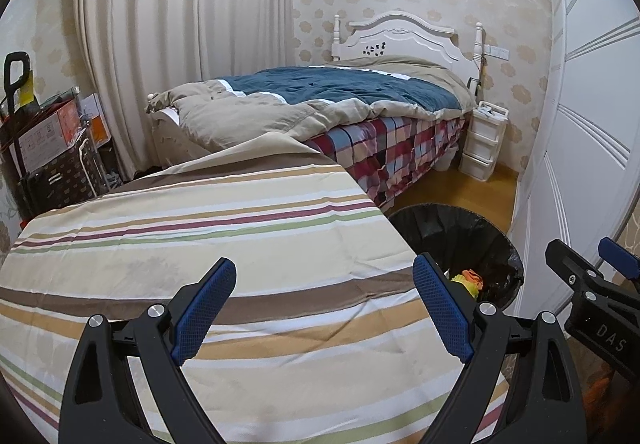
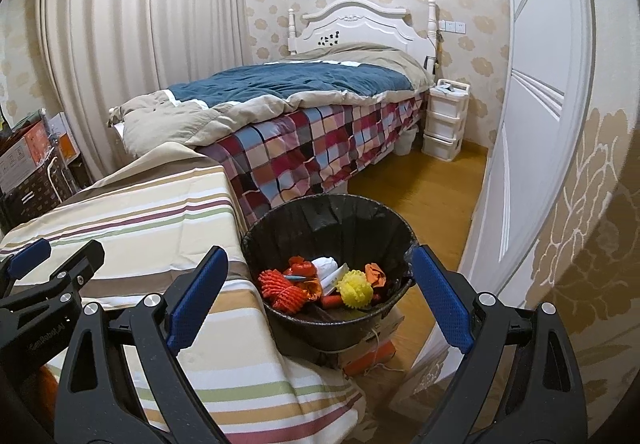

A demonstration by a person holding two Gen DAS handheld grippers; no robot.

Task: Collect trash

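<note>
With both the left gripper and right gripper spread wide and empty, the lined trash bin at one o'clock holds the litter, so sweeping the striped tablecloth for strays seems prudent.

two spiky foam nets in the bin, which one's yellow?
The one on the right side of the trash bin, the round yellow net beside the crumpled orange wrapper. The other net, on the left, is orange-red.
</note>
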